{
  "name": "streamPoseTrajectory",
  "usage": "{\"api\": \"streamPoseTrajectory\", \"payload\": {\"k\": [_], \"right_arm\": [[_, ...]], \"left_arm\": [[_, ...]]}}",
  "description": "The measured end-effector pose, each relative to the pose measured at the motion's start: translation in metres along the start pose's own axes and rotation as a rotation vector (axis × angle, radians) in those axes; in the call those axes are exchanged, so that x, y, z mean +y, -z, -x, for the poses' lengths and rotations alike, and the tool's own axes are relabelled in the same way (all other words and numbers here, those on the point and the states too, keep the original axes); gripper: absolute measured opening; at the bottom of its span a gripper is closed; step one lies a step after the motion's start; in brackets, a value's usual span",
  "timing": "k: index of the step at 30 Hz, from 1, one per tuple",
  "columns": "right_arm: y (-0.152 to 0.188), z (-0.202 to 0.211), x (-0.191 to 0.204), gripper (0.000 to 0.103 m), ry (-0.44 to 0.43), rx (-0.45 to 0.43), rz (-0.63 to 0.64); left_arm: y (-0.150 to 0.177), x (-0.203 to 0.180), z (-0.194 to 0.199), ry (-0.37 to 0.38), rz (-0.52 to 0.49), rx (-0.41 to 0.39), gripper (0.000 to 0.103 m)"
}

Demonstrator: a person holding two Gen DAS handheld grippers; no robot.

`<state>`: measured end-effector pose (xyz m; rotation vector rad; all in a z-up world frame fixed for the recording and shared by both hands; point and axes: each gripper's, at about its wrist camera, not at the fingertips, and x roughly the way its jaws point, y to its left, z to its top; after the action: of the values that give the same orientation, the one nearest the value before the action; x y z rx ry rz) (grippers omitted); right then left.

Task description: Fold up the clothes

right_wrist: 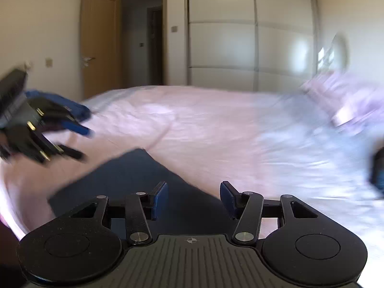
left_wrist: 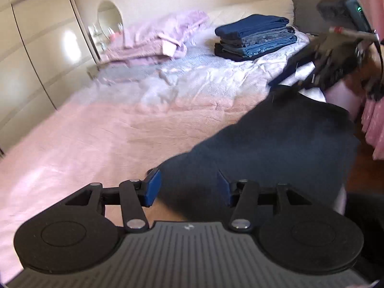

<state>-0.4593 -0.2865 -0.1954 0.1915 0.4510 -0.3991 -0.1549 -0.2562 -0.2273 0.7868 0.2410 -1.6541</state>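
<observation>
Both the left claw (left_wrist: 188,187) and right claw (right_wrist: 193,199) gape apart over the dark garment (left_wrist: 276,148); a shallow pinch may drop its edge onto the bed (left_wrist: 96,132).

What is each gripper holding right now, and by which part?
Nothing. The left gripper and the right gripper are both open, with the dark blue garment lying on the bed beneath them.
</observation>
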Motion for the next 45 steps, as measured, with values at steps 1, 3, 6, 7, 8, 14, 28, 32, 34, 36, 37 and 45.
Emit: {"api": "streamPoseTrajectory", "payload": {"k": [1, 3, 6, 7, 8, 14, 28, 32, 34, 36, 37, 45], "right_arm": [[0.004, -0.006, -0.009, 0.045, 0.006, 0.024, -0.027], [0.013, -0.017, -0.026, 0.041, 0.018, 0.073, -0.081], [0.027, -0.034, -0.051, 0.04, 0.037, 0.146, -0.163], [0.031, -0.04, -0.06, 0.04, 0.043, 0.17, -0.19], [0.036, -0.04, -0.064, 0.04, 0.039, 0.174, -0.223], [0.056, -0.036, -0.047, 0.041, 0.082, 0.152, -0.187], [0.136, 0.021, 0.012, 0.041, 0.133, 0.162, -0.106], [0.125, 0.054, 0.025, 0.041, 0.201, 0.076, -0.105], [0.12, 0.07, 0.042, 0.041, 0.198, 0.001, -0.057], [0.121, 0.073, 0.055, 0.041, 0.144, -0.046, -0.027], [0.122, 0.067, 0.061, 0.041, 0.114, -0.033, -0.006], [0.131, 0.049, 0.06, 0.041, 0.075, 0.111, -0.045]], "left_arm": [[-0.003, 0.005, -0.016, 0.021, 0.019, 0.016, 0.041], [0.004, 0.018, -0.043, 0.047, 0.051, 0.051, 0.041], [0.018, 0.027, -0.068, 0.073, 0.095, 0.063, 0.042], [0.024, 0.027, -0.073, 0.082, 0.104, 0.06, 0.043], [0.029, 0.027, -0.078, 0.089, 0.11, 0.057, 0.043], [0.021, 0.035, -0.066, 0.06, 0.098, 0.067, 0.045], [0.058, -0.018, 0.018, 0.017, 0.125, 0.074, 0.041], [0.059, -0.016, 0.016, 0.003, 0.159, 0.074, 0.046], [0.06, -0.016, 0.016, 0.0, 0.16, 0.073, 0.047], [0.061, -0.015, 0.015, 0.002, 0.173, 0.072, 0.047], [0.061, -0.014, 0.015, 0.002, 0.18, 0.073, 0.047], [0.047, -0.026, 0.024, -0.048, 0.091, 0.112, 0.047]]}}
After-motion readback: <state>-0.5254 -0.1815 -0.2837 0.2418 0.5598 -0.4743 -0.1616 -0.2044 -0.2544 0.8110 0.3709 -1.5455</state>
